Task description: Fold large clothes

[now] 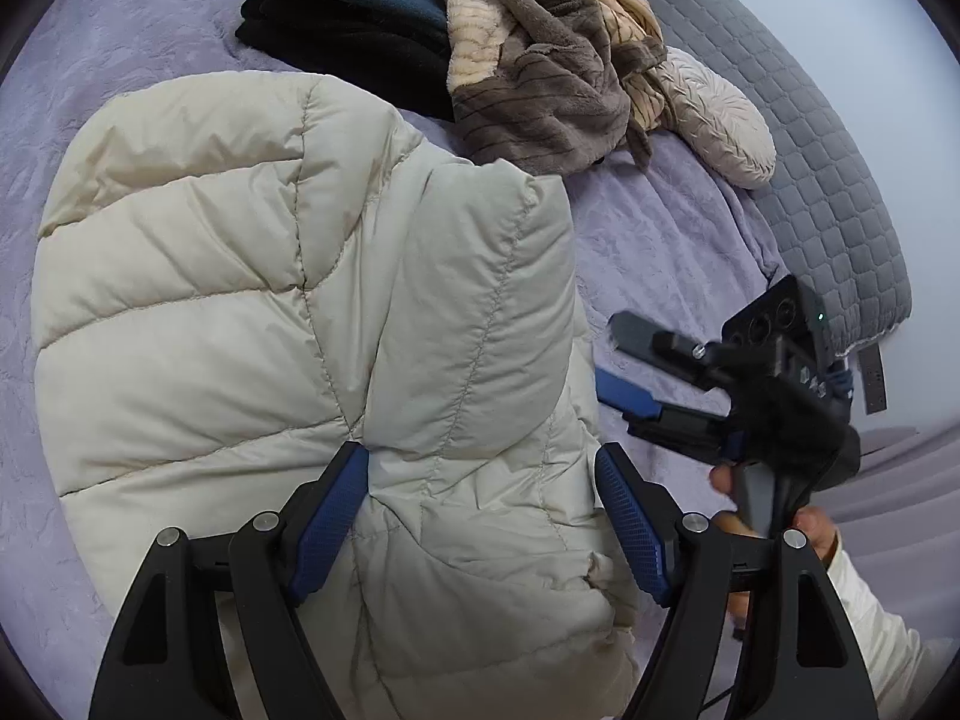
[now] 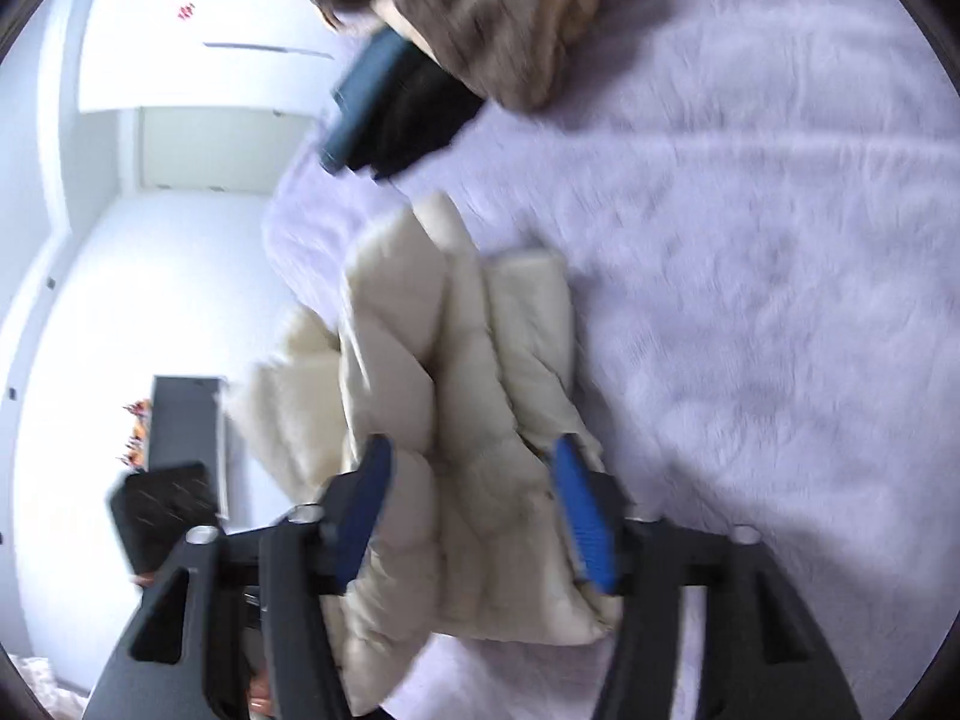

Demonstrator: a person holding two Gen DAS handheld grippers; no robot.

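A cream quilted puffer jacket lies folded over itself on the lavender bedspread. My left gripper hangs over its near part with the jaws wide apart; the fabric lies between the blue pads without being pinched. In the right wrist view, which is blurred, the jacket sits bunched near the bed's edge, and my right gripper stands open with the jacket between its fingers. The right gripper also shows in the left wrist view, just right of the jacket, its fingers apart and held by a hand.
Behind the jacket lie folded jeans on a black garment and a brown and cream plush heap. A grey quilted blanket runs along the right. The bed edge, the floor and a dark cabinet are on the left.
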